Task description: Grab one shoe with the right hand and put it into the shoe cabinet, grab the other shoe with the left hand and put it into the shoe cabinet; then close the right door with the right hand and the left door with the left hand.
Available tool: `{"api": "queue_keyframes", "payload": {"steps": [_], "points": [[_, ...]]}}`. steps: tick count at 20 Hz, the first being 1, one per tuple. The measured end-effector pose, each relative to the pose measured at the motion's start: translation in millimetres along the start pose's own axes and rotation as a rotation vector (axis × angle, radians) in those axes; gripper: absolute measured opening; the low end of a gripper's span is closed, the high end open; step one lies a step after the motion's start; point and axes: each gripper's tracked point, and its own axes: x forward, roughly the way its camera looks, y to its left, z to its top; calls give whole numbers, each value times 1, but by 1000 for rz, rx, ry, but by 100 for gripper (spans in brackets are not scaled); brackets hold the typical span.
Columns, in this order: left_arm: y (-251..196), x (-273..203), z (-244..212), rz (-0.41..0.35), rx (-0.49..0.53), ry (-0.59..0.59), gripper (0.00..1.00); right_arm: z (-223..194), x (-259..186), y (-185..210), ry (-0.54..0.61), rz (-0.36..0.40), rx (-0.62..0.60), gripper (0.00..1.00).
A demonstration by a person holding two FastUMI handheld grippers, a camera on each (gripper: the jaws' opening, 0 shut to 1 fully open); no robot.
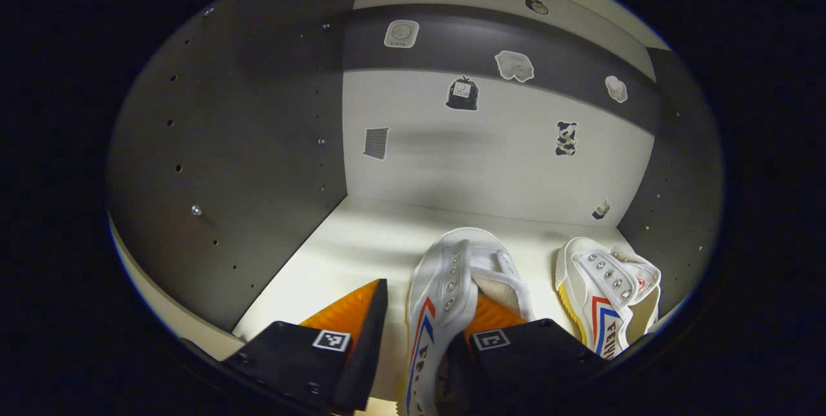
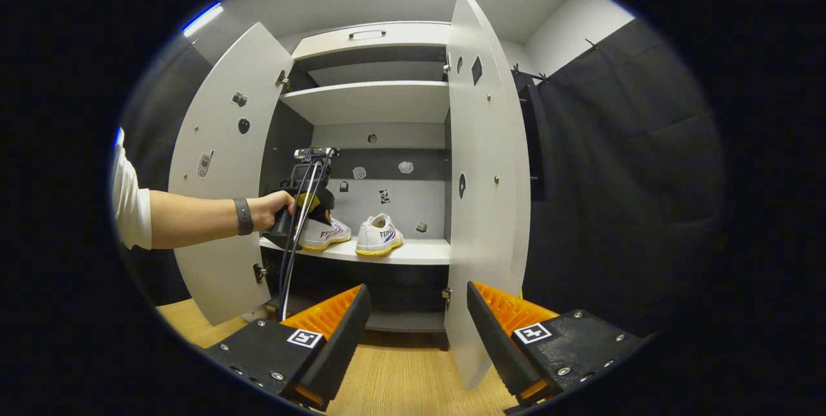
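Both shoes sat on the shoe cabinet (image 2: pixel 371 103) shelf (image 2: pixel 419 249). The right-hand shoe (image 1: pixel 606 293) stood free. The left gripper (image 1: pixel 413 332) straddled the left-hand shoe (image 1: pixel 445 287), jaws spread, one finger inside the collar and a gap outside, so it looked released. The right gripper (image 2: pixel 413 326) hung open and empty in front. The right door (image 2: pixel 484 164) and left door (image 2: pixel 219 164) were both open; closing remained.

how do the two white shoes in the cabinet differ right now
The nearer white canvas shoe sits between the open left claw fingers, one finger inside its opening; the farther white canvas shoe stands free, to its right. Both rest on the pale cabinet shelf and share red-and-blue side stripes.
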Motion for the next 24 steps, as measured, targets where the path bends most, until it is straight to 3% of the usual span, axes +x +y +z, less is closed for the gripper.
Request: {"api": "queue_keyframes", "payload": {"steps": [2,3,6,8,19,24], "points": [[1,-6,4,-7,14,-15,71,-1,0,0,0,3,3,92],[2,-10,6,-13,29,-26,70,-2,1,1,2,7,10,92],[4,-29,9,-32,65,-63,93,-2,3,5,4,19,29,92],[3,-45,12,-57,75,-103,97,-1,3,9,2,28,35,92],[6,-209,41,-218,63,-427,99,2,3,24,-7,74,41,92],[20,-272,11,-251,27,-517,97,3,0,34,-8,103,47,92]]}}
